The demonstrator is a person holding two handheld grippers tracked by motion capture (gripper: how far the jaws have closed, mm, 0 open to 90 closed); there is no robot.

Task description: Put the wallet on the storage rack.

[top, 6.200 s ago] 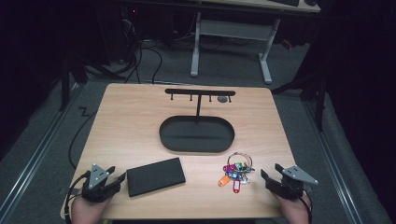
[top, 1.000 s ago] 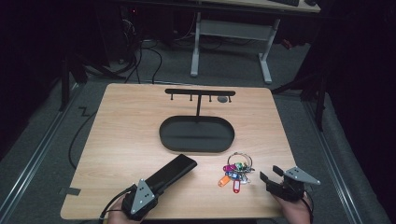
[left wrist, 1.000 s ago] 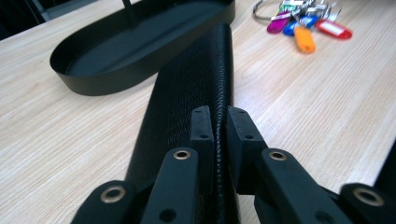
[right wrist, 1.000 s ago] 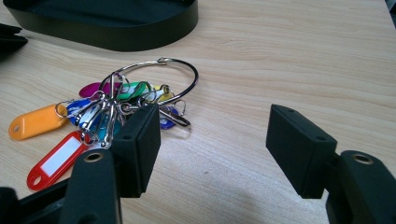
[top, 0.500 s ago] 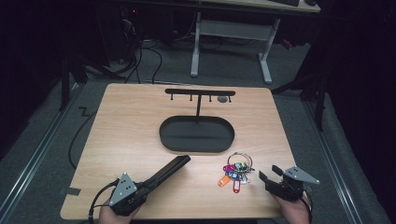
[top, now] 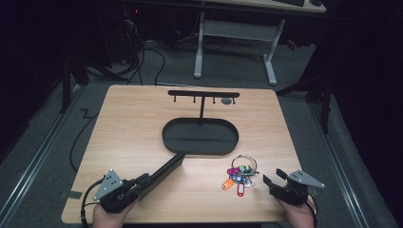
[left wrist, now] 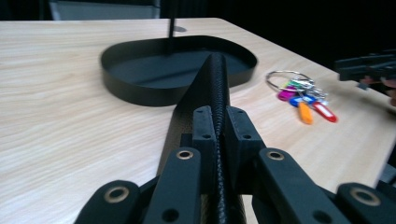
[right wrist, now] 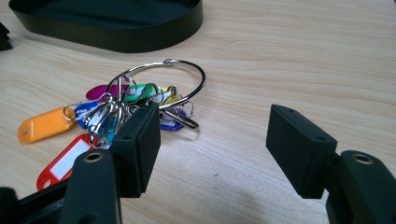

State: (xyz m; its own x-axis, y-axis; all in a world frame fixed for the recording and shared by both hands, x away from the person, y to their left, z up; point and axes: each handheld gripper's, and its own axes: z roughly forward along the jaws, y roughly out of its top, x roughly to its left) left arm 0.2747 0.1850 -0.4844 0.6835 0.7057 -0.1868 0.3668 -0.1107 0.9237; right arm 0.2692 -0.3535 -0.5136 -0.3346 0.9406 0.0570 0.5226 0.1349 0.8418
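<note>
My left gripper [top: 140, 183] is at the table's front left, shut on the near end of a flat black textured case [top: 165, 170]. The case stands on edge and points toward the black oval tray [top: 199, 150]. In the left gripper view the pads [left wrist: 204, 128] press both faces of the case [left wrist: 215, 79], whose far end reaches the tray rim [left wrist: 140, 91]. A steel ring of coloured key tags [top: 240, 173] lies front right. My right gripper [top: 271, 181] rests just right of it, open; in the right gripper view the key tags [right wrist: 140, 100] lie ahead and left of the open right gripper [right wrist: 215, 140].
A black T-shaped stand with hooks [top: 203, 94] rises behind the tray. Bare wood lies left of the tray and between case and keys. The right gripper [left wrist: 369, 70] shows at the far right of the left gripper view. Cables and desk legs stand beyond the table.
My left gripper has moved left along the front edge, drawing the case with it; the case's far end now lies nearer the tray's left end. The right gripper has stayed put.
</note>
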